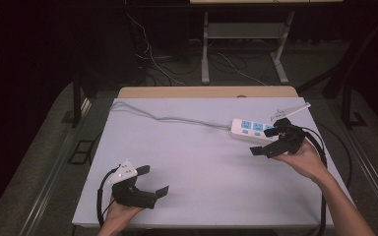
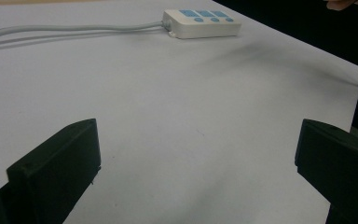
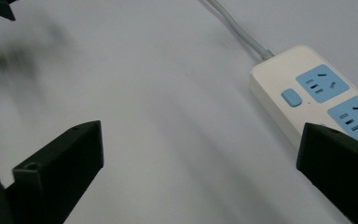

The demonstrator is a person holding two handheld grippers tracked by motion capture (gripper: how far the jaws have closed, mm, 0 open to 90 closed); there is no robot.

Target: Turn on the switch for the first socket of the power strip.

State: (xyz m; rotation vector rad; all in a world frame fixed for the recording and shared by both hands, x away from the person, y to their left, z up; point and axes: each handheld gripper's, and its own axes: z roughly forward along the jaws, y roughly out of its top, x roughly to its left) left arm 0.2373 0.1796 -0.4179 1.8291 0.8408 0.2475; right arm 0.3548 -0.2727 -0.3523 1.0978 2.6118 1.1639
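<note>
A white power strip with blue sockets lies on the right part of the pale table top; its grey cord runs off to the far left corner. The strip also appears at the top of the left gripper view and at the right of the right gripper view. My right gripper hovers open just in front of and over the strip's near end, nothing between its jaws. My left gripper rests open near the table's front left edge, far from the strip, holding nothing.
The table top's front edge runs close to my left hand. Beyond the far edge stand dark floor, loose cables and a white desk frame. Black gripper cables trail off the right side.
</note>
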